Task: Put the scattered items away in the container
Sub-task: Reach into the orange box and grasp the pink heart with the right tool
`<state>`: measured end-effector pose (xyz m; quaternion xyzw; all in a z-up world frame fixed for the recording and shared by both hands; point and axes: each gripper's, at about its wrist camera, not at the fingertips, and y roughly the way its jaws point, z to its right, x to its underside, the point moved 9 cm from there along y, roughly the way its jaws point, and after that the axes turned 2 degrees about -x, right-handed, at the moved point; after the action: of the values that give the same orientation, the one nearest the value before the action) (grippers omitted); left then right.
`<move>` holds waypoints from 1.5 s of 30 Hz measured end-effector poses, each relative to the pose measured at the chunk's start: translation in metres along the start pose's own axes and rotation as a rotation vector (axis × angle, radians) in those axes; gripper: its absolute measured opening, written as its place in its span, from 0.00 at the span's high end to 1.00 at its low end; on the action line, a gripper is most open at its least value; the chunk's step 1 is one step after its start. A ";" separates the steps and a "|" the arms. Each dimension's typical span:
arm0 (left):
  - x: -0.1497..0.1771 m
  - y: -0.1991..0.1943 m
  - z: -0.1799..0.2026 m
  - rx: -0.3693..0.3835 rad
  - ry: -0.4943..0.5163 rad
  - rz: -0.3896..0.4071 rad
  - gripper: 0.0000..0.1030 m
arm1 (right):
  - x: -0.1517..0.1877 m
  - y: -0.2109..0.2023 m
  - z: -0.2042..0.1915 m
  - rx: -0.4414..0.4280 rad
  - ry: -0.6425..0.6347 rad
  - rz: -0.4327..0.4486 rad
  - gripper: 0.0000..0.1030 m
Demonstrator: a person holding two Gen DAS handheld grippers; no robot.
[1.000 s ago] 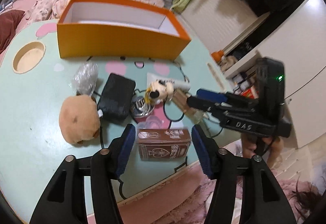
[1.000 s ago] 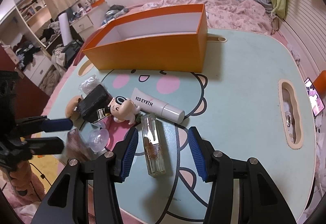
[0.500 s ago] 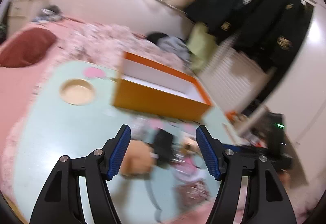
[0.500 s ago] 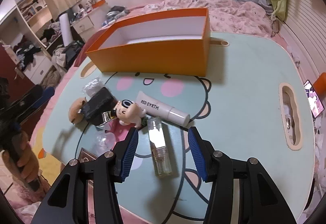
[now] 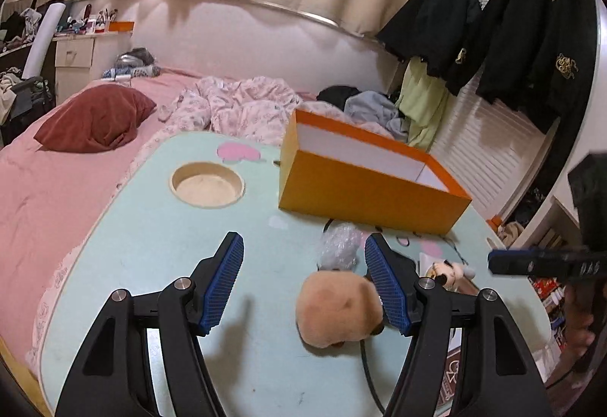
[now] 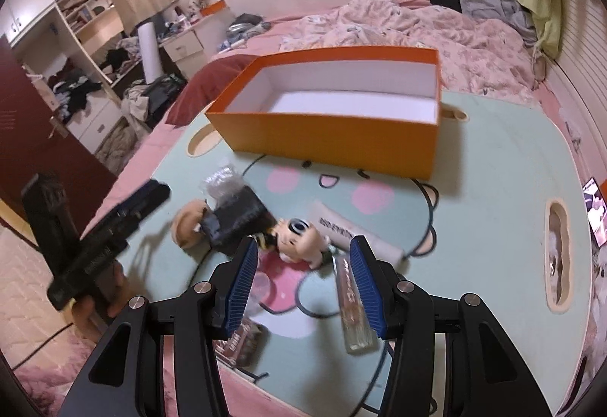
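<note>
The left gripper (image 5: 303, 284) stands with its blue pads apart and nothing pressed between them. The tan plush toy (image 5: 339, 309) lies low in the gap, hard against the right-hand pad in the picture, and whether that pad touches it cannot be told. The toy is round, with no long axis to square up to, so the coming move seems to turn on shifting the gap rightward in the frame until the toy sits centred. Just beyond it, toward the upper right, a crinkled clear wrapper (image 5: 337, 246) lies before the orange box (image 5: 364, 189), which stands open and looks empty.

The right gripper (image 6: 303, 278) is likewise parted and holds nothing. Behind its gap lies a small doll figure (image 6: 299, 239); a clear bottle (image 6: 353, 307) runs lengthwise up the frame, half covered by the right-hand pad. The white tube (image 6: 356, 235) lies aslant beyond. The left hand looks nearer the plush, the right nearer the bottle (a judgement only).

The black block (image 6: 235, 220) is blurred and its kind unclear; the brown packet (image 6: 242, 343) at the table (image 6: 493, 208) edge is partly hidden by the left-hand finger.
</note>
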<state>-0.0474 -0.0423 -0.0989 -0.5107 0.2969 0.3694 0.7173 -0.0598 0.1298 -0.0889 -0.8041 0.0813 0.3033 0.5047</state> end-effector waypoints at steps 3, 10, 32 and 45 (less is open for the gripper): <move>0.006 0.003 0.005 -0.029 0.034 0.007 0.35 | -0.011 0.004 -0.015 -0.020 -0.041 -0.014 0.52; 0.010 -0.001 0.008 -0.020 0.047 0.039 0.35 | -0.084 0.016 -0.030 -0.075 -0.037 -0.046 0.52; 0.010 0.001 0.004 0.003 0.001 0.025 0.35 | -0.114 0.188 -0.035 -0.085 0.019 -0.609 0.41; 0.011 0.004 0.002 0.003 -0.015 0.011 0.35 | -0.117 0.183 -0.018 0.026 -0.062 -0.541 0.74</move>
<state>-0.0445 -0.0372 -0.1086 -0.5054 0.2948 0.3767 0.7182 -0.2264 0.0062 -0.1565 -0.7803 -0.1482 0.1811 0.5800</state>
